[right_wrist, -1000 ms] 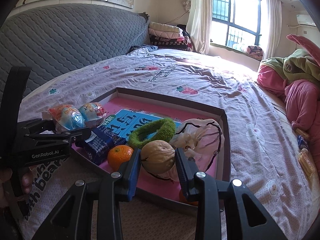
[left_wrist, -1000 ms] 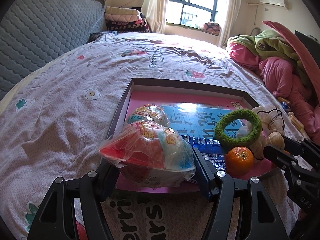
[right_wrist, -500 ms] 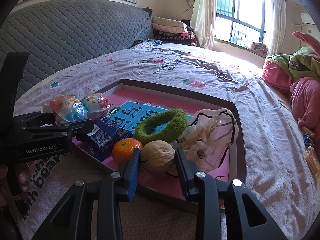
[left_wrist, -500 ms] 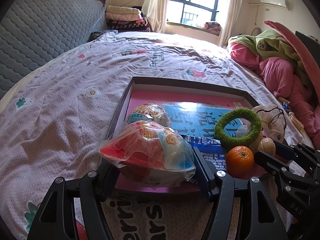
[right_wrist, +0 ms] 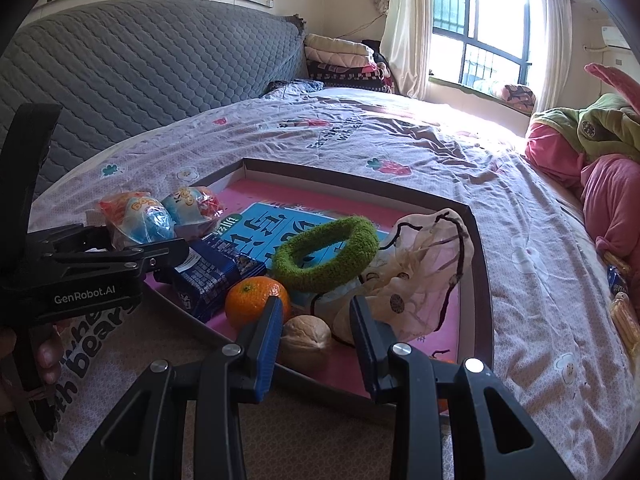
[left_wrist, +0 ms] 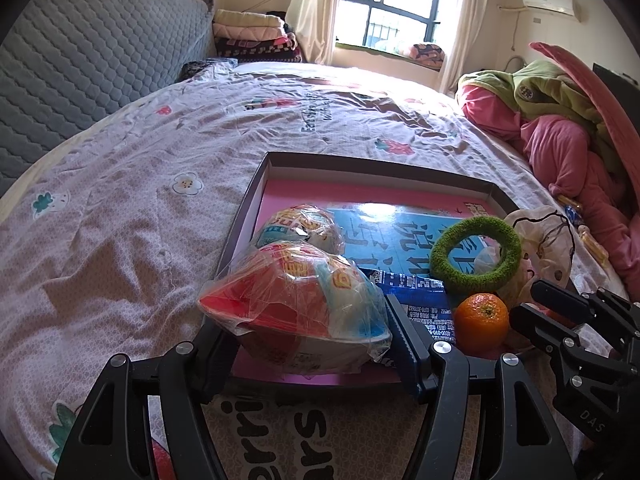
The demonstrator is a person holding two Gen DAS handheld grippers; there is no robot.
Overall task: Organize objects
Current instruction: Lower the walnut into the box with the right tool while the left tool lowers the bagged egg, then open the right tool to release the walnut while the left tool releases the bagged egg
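The tray is lying on the bed ahead of both grippers. The left gripper is clamping a snack bag over the tray's near edge. The right gripper is standing open around a walnut resting on the tray; retreating seems next.

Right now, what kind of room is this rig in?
A lived-in home bedroom, most likely: a bed under a printed sheet, a quilted grey headboard, and folded blankets stacked beside the curtained window.

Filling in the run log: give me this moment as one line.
left gripper: shut on wrapped snack | right gripper: open around walnut | walnut: resting in tray
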